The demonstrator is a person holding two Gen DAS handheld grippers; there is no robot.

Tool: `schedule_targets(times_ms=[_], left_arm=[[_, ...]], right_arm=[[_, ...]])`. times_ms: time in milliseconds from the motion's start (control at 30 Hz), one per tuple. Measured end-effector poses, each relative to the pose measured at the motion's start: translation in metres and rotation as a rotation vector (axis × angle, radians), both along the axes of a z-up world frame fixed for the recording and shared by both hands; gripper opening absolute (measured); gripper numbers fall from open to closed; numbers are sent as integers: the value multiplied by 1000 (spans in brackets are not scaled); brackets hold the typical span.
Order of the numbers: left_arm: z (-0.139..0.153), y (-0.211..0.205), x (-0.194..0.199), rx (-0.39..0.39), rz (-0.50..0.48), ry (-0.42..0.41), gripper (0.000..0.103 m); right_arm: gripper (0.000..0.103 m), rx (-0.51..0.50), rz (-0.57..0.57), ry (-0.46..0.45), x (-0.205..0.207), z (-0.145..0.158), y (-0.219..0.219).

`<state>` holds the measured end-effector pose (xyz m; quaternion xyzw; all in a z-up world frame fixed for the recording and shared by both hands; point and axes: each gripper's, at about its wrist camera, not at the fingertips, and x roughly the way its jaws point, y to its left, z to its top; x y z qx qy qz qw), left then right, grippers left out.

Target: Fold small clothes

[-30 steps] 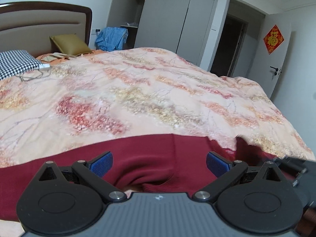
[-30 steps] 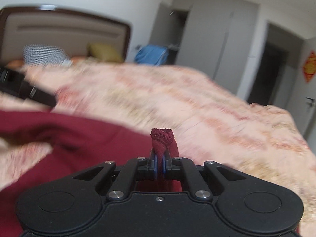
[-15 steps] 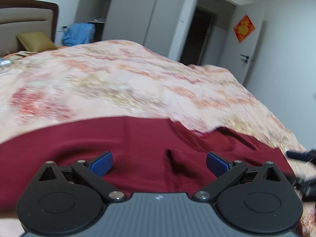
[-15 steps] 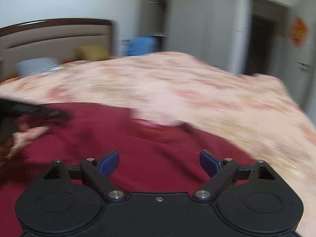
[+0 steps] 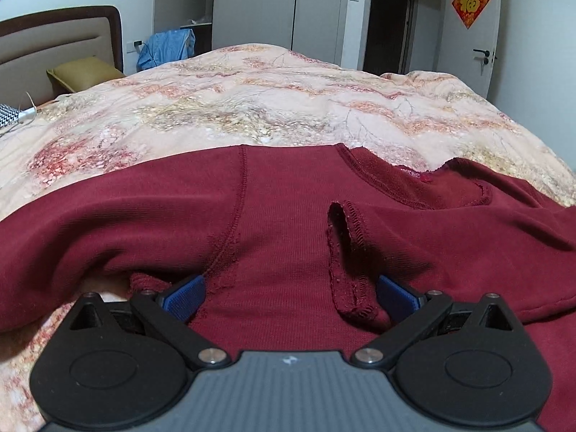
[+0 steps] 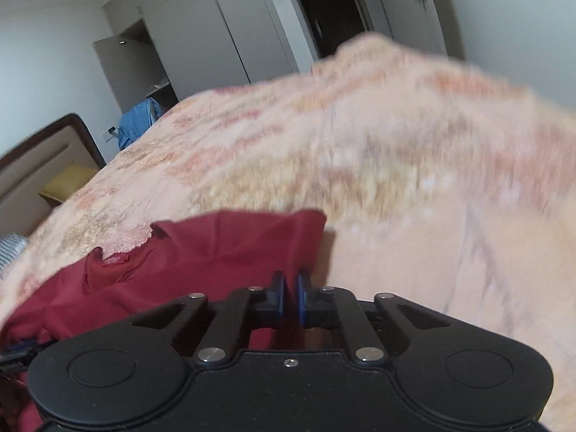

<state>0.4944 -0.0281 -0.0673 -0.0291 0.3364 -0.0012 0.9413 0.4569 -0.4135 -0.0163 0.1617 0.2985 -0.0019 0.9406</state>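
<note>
The floral peach quilt [image 5: 288, 108] lies bare and unobstructed beyond the dark red knit garment [image 5: 288, 216], offering free passage there. At the head end stand an olive-yellow cushion [image 5: 82, 72] and padded brown-framed headboard [image 5: 57, 43], well apart from the garment.

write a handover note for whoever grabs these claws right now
Left claw: open, low over the dark red shirt, not gripping.
Right claw: jaws have just closed and now stand shut at the shirt's side edge; whether cloth is pinched is unclear.
Shirt: spread on the floral bedspread, collar at the far side.
Done: shirt laid out.
Left: the folds themselves, probably sides in first.
</note>
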Motion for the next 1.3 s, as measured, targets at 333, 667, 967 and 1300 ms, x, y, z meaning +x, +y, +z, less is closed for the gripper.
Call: schedule_targets(times_ms=[333,667,967,1300], left_arm=[[-3,-2,0,15,-4,-7,103],[-3,-2,0,21,-4,-13,103],[-3,-2,0,20,-5,-14,103],[22,16,-18,-69,-31,10,103]], right_arm=[[31,-107,-3,-17,-17,7,-4],[39,-226,93,-4,-92,-1,15],[8,-358,21,-47,-70,-8,40],[53,-258,105,-72,-113,15,44]])
